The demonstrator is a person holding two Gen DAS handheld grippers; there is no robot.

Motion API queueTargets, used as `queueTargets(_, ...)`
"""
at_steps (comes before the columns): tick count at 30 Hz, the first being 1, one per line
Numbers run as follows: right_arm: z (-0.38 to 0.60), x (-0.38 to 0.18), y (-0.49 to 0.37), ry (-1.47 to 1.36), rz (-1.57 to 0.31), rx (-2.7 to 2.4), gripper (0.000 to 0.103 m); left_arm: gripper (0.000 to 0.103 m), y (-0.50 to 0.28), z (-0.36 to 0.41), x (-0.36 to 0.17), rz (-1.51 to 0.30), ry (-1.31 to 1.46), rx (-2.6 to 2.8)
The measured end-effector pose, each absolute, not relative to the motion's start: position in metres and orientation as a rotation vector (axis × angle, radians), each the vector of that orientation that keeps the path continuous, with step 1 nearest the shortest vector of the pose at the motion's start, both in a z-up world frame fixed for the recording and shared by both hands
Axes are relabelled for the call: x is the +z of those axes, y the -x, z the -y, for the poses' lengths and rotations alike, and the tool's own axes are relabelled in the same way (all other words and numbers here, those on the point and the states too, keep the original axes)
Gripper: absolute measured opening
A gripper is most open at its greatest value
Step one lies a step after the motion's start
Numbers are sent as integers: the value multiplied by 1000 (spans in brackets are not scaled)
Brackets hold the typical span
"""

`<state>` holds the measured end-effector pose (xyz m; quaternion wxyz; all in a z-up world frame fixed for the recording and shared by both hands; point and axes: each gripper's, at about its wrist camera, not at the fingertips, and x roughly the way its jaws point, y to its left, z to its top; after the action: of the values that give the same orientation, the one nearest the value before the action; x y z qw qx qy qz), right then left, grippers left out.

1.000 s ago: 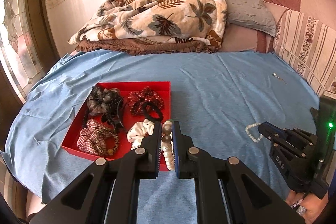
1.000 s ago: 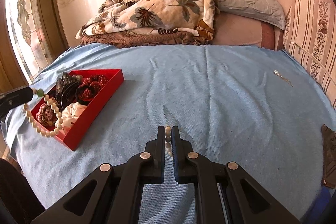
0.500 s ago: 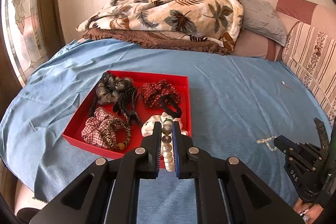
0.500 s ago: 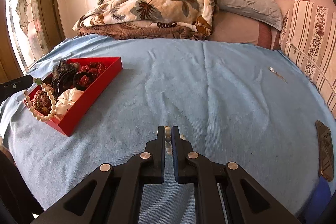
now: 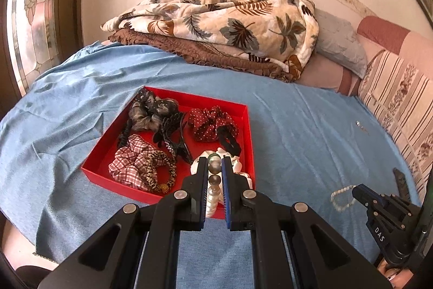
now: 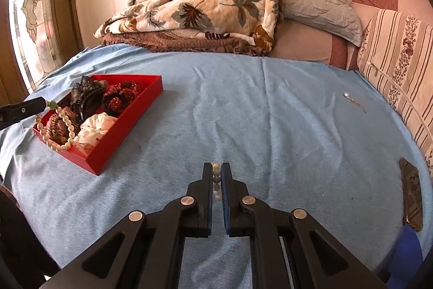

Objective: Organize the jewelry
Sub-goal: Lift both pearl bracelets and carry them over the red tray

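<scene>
A red tray (image 5: 250, 132) with several scrunchies and hair clips lies on the blue sheet; it also shows in the right wrist view (image 6: 127, 130). My left gripper (image 5: 215, 167) is shut on a large-bead pearl bracelet (image 5: 212, 194), held over the tray's near right corner; the bracelet hangs as a loop in the right wrist view (image 6: 58, 132). My right gripper (image 6: 216, 172) is shut on a small pearl bracelet (image 6: 216, 180), held above the sheet to the right of the tray; it dangles from the gripper tip in the left wrist view (image 5: 342, 197).
A small silver earring (image 6: 351, 99) lies on the sheet at the far right. A dark phone (image 6: 411, 194) lies at the right edge. Folded blankets (image 6: 203, 10) and pillows are piled at the back. A stained-glass window (image 6: 32, 18) is at the left.
My left gripper has moved forward and left with its bracelet, from beside the tray's near right corner to over it. The right gripper has held its small bracelet and shifted slightly.
</scene>
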<state>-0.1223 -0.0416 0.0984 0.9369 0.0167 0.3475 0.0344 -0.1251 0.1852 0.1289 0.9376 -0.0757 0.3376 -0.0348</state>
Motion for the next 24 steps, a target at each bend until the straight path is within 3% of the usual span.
queueTargets(24,-5,155,125,-58,-643,234,7,9,98,-248,185,-630,218,-114)
